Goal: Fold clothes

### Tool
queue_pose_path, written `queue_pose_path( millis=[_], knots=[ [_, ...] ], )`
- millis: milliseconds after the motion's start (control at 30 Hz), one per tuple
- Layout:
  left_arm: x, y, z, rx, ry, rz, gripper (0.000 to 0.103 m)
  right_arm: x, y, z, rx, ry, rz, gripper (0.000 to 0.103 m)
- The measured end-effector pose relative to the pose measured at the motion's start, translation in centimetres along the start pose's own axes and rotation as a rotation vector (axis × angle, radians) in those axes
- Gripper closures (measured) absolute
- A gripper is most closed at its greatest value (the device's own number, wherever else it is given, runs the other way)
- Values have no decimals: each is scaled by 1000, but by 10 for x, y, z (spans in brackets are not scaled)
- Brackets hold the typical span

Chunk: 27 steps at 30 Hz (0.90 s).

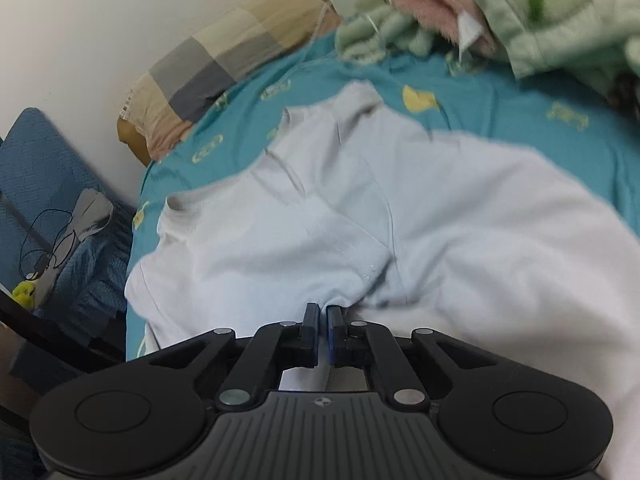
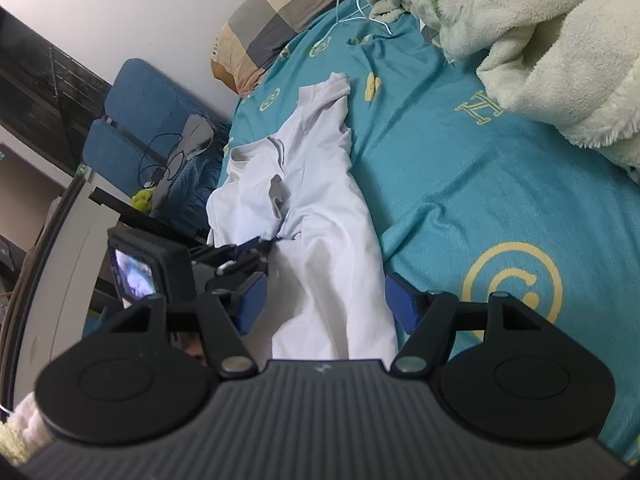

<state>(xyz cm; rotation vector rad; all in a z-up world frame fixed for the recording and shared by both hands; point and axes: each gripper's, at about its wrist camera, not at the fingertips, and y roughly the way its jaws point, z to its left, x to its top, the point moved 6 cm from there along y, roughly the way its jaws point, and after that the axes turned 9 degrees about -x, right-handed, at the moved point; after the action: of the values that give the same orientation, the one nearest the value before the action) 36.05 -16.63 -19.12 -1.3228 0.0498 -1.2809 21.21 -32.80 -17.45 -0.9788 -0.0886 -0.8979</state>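
Lying lengthwise on the teal bedsheet (image 2: 460, 184), the white T-shirt (image 2: 320, 208) is pinched at one fabric edge by the left gripper (image 1: 323, 312), presumably for a fold, while the right gripper (image 2: 328, 300) is held spread over its near end (nothing gripped).

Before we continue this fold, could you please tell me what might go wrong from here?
The left hand-held gripper pinches only a small bunch of the pale white cotton shirt, so the fabric may slip free. The right hand-held gripper is open astride the shirt, so one-sided pulling could skew the fold. The thin white cable could snag.
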Motion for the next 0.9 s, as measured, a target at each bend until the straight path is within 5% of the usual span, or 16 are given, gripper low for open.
queue_pose_path(
  millis=[233, 367, 400, 533, 700, 900],
  knots=[
    [73, -28, 6, -9, -76, -127, 100, 0, 0, -3, -6, 4, -3, 34],
    [71, -12, 0, -15, -148, -48, 90, -2, 1, -3, -21, -11, -3, 34],
    [63, -11, -3, -24, -165, -19, 78, -2, 2, -3, -21, -14, 3, 34],
    [17, -34, -9, -68, -245, 43, 63, -7, 5, -2, -16, -35, 27, 34],
    [-68, -116, 4, -83, -549, 150, 35, -15, 6, 2, -3, -68, 63, 34],
    [-156, -184, 16, -133, -798, 281, 25, -32, -2, 5, -14, -123, 89, 34]
  ],
)
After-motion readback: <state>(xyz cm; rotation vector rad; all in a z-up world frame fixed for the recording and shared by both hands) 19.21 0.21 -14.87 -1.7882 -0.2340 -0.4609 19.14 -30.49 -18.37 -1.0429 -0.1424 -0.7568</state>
